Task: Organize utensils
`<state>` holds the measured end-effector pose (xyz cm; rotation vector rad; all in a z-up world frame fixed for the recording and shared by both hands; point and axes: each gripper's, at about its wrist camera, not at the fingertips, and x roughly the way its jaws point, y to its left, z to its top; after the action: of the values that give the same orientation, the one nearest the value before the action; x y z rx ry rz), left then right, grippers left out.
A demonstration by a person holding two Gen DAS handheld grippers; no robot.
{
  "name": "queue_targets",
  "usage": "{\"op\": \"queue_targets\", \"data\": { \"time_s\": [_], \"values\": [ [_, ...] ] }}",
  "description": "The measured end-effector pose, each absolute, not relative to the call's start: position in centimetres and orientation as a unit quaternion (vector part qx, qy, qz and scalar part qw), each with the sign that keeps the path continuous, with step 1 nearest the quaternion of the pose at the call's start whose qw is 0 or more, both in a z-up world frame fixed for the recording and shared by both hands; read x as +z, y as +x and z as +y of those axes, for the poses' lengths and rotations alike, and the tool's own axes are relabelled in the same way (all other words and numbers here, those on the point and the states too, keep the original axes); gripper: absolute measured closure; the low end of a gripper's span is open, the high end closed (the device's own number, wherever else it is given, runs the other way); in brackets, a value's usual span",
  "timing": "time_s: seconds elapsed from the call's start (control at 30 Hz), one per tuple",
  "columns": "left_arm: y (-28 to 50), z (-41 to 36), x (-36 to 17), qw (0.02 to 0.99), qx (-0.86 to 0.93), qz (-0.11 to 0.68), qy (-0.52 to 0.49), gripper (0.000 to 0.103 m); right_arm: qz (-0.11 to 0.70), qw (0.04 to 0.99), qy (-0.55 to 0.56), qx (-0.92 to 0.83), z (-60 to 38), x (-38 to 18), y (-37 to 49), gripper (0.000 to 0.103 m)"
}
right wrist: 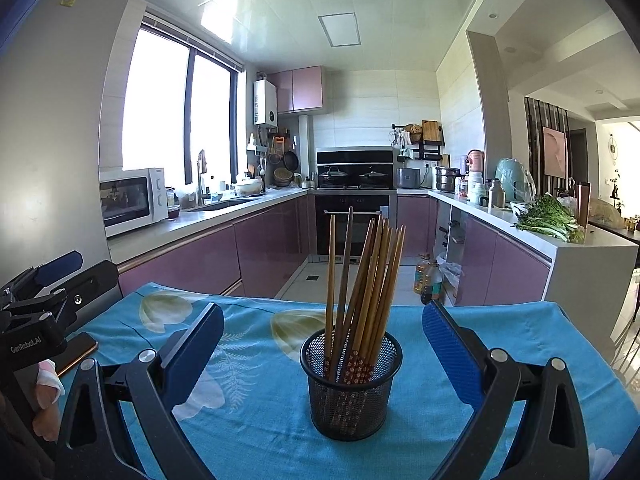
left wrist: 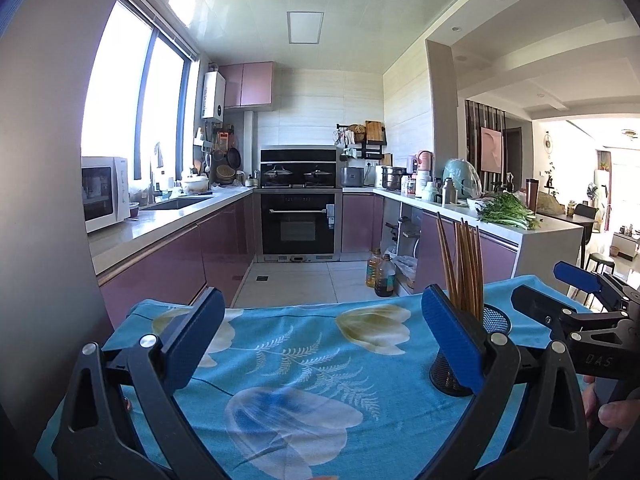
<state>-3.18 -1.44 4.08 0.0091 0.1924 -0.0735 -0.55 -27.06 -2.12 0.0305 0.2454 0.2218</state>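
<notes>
Chopsticks [right wrist: 362, 280] are seen bundled upright in a black mesh holder [right wrist: 352, 392], tips fanned out and leaning slightly, patterned red ends down inside the mesh. The holder is stood on the surface, which is covered by a blue floral tablecloth [right wrist: 260, 400]. In the right wrist view the holder is framed between the two blue-padded fingers of the right gripper [right wrist: 323, 350] — jaws spread wide, nothing gripped, neither pad touching the mesh. The left gripper [left wrist: 322, 334] is likewise held wide open and empty over bare cloth; in its view the holder [left wrist: 496, 322] is mostly hidden behind the right-hand finger, with the chopsticks [left wrist: 464, 264] sticking up above it. The right gripper's body is seen at the right edge of the left view, the left one's at the left edge of the right view, so the two are side by side, apart. A phone-like flat object [right wrist: 78, 354] lies on the cloth near the left device. Beyond the surface: purple kitchen cabinets [right wrist: 260, 248], an oven [right wrist: 352, 224], a white microwave [right wrist: 134, 200] — and leafy greens [right wrist: 550, 220] on the right-hand counter.
</notes>
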Motion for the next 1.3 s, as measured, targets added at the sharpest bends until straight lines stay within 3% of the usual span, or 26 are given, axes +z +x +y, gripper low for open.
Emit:
{"op": "queue_targets", "data": {
  "time_s": [1.3],
  "values": [
    [-3.35,-1.28,4.44,0.995,-0.035,0.092,0.0,0.006,0.116,0.987,0.016,0.11,-27.1,-1.91,-0.73,0.007]
  ]
}}
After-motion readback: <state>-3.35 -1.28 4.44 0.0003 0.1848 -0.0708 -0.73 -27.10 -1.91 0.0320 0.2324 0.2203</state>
